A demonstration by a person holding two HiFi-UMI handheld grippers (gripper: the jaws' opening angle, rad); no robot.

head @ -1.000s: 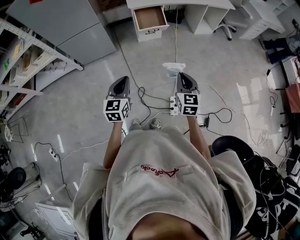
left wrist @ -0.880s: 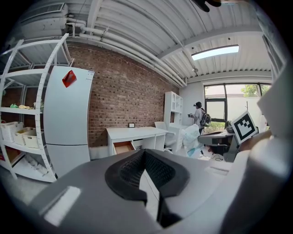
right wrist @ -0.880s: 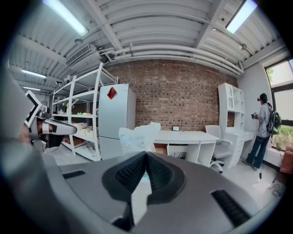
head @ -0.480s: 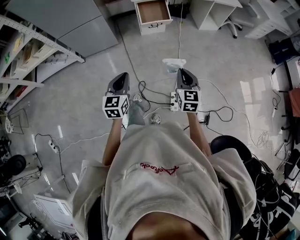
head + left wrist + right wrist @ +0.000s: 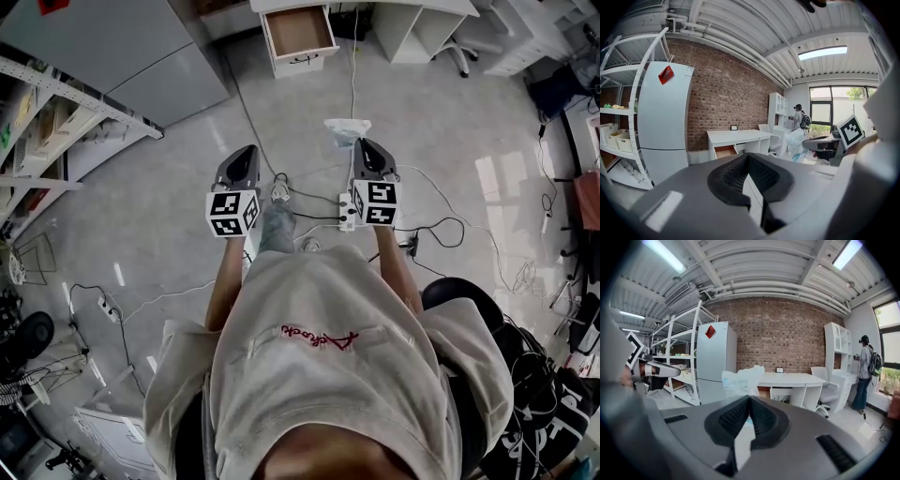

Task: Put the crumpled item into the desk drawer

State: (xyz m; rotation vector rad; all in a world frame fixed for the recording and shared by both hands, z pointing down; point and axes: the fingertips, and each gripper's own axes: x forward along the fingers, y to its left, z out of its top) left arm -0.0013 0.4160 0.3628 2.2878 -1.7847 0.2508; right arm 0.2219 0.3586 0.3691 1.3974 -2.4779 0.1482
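The crumpled item [image 5: 346, 131], a white and pale blue plastic wad, sticks out ahead of my right gripper [image 5: 361, 146], which is shut on it. In the right gripper view the crumpled item [image 5: 742, 379] rises just past the closed jaws of the right gripper [image 5: 749, 400]. My left gripper [image 5: 246, 152] is held level beside it, shut with nothing in it; its pads [image 5: 740, 169] meet at the tip. Well ahead across the floor, the desk drawer [image 5: 300, 36] stands pulled open under the white desk [image 5: 375, 7], and the same drawer [image 5: 725, 151] shows small in the left gripper view.
A tall white fridge [image 5: 141, 52] and metal shelving [image 5: 56, 108] line the left side. Cables and a power strip [image 5: 345, 211] lie on the floor under the grippers. An office chair [image 5: 457, 56] stands by the desk, and a black chair [image 5: 469, 292] is at my right. A person [image 5: 866, 369] stands far off by the window.
The person's leg has swung forward between the grippers, a step over the cables. Both grippers keep their pose, and the right one still holds the crumpled item.
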